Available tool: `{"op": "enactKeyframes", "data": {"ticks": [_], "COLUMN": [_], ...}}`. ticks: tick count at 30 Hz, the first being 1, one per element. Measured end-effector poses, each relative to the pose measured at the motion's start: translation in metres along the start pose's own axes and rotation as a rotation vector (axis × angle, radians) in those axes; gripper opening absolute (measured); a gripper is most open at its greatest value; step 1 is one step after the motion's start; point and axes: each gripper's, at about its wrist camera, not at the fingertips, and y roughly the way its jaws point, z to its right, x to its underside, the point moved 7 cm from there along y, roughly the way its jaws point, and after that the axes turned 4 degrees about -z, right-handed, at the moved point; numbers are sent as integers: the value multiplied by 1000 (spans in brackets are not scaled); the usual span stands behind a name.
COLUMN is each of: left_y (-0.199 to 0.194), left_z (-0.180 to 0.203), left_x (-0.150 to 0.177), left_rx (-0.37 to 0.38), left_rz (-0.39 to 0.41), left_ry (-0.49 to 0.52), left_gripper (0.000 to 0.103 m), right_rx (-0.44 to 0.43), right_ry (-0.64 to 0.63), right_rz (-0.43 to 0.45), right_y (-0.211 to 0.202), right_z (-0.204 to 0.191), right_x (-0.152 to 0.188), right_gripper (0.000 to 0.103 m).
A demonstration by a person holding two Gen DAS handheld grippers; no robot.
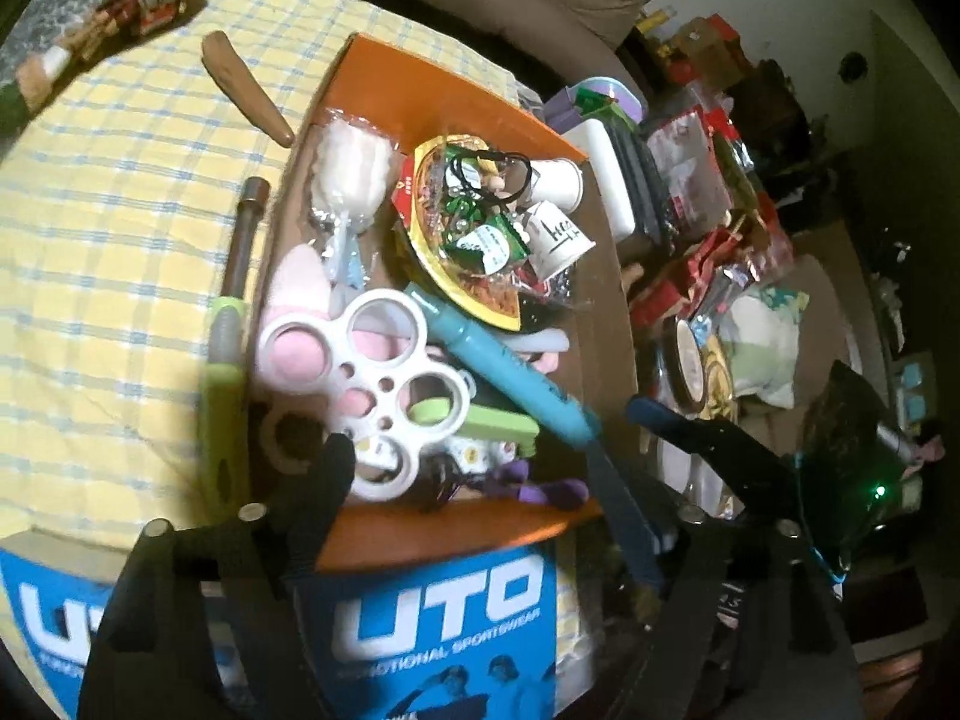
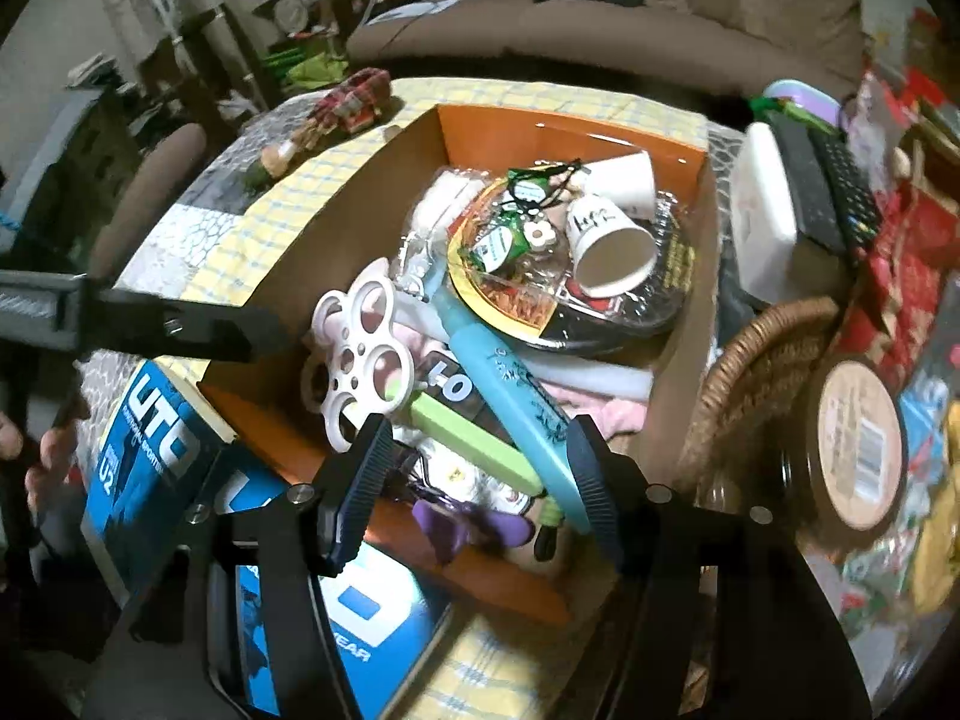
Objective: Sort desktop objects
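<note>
An orange cardboard box [image 1: 384, 69] [image 2: 558, 129] on the checked tablecloth is full of items: a white ring holder [image 1: 372, 384] [image 2: 360, 354], a teal pen-like tube [image 1: 504, 366] [image 2: 510, 396], a noodle bowl [image 1: 462, 234] [image 2: 570, 276], paper cups [image 2: 612, 240], a green bar [image 2: 474, 444]. My left gripper [image 1: 480, 480] is open over the box's near edge. My right gripper [image 2: 480, 480] is open just above the box's near end, its fingers either side of the teal tube and green bar. Both hold nothing.
A green lighter [image 1: 225, 348] and a wooden knife [image 1: 246, 90] lie on the cloth left of the box. A blue UTO package [image 1: 444, 618] [image 2: 162, 456] sits in front. A wicker basket [image 2: 762, 360], a round tin [image 2: 864, 444] and snack clutter stand to the right.
</note>
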Motion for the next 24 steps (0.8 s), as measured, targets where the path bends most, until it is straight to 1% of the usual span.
{"op": "enactKeyframes", "data": {"ticks": [1,2,3,5,7,9,11,14,16,17,19,22,24], "left_y": [-5,-13,-19,-31,-41,-53,-64,-78,-84,-88,-88,-80,-71], "left_z": [1,3,4,3,-1,-9,-20,-37,-51,-59,-76,-104,-122], "left_x": [3,8,12,21,29,37,47,59,68,72,79,90,95], "left_rx": [-13,-31,-49,-92,-116,-151,-203,-278,-326,-349,-379,-389,-406], "left_rz": [5,15,25,41,50,69,94,132,159,174,179,171,170], "left_ry": [14,44,62,95,109,121,134,155,161,159,148,107,87], "left_gripper": [92,94,94,94,95,96,102,103,103,103,103,103,103], "right_rx": [20,33,40,50,50,50,49,58,54,50,52,77,61], "right_ry": [11,22,35,60,74,79,88,109,127,144,160,180,225], "right_rz": [4,21,47,93,125,138,154,162,172,181,186,179,178], "right_y": [-2,-8,-13,-24,-32,-36,-39,-40,-39,-37,-30,-11,3], "right_z": [-3,-8,-13,-23,-36,-48,-61,-79,-91,-97,-104,-113,-116], "right_x": [2,3,4,5,7,10,13,21,26,30,36,44,49], "right_gripper": [60,63,69,73,77,82,85,96,97,103,103,103,103]}}
